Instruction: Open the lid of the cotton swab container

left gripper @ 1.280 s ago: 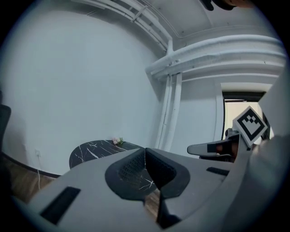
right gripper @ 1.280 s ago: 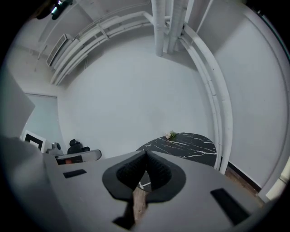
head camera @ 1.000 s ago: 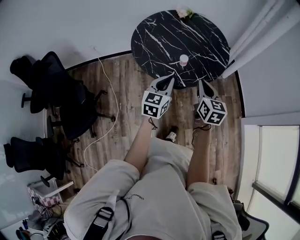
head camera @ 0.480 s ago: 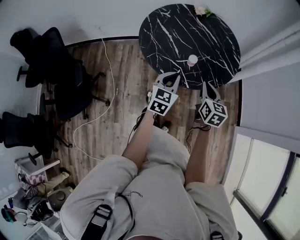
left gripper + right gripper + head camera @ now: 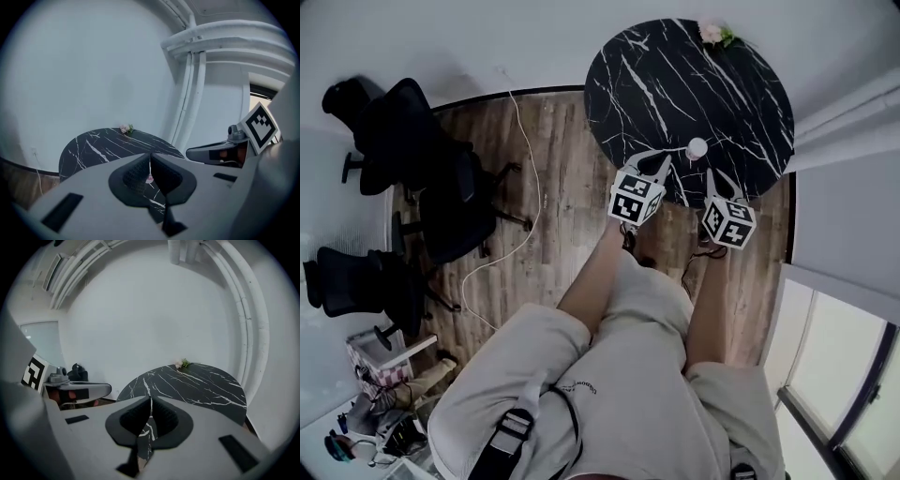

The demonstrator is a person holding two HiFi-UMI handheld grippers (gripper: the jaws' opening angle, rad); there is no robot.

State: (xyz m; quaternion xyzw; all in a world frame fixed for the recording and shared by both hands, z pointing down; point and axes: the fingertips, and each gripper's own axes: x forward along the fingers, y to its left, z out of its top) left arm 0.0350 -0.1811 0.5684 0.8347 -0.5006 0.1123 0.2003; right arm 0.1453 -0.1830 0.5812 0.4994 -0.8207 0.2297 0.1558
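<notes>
The cotton swab container (image 5: 697, 148), a small white tub with a pink band, stands near the front edge of the round black marble table (image 5: 656, 75). My left gripper (image 5: 660, 159) is shut and empty, its tips just left of the container over the table's edge. My right gripper (image 5: 710, 172) is also shut and empty, a little in front of the container. In the left gripper view the shut left gripper (image 5: 150, 157) hides all but a pink sliver of the container (image 5: 149, 178). The right gripper view shows the right gripper (image 5: 150, 400) over the table (image 5: 201, 385); the container is hidden there.
A small bunch of flowers (image 5: 714, 34) lies at the table's far edge. Black office chairs (image 5: 422, 187) stand to the left on the wooden floor, with a white cable (image 5: 525, 197) trailing between. A curtain (image 5: 853, 103) and a window (image 5: 853, 375) are at the right.
Both grippers have moved forward and down towards the table, and now sit at its front edge beside the container. Their jaws stayed shut.
</notes>
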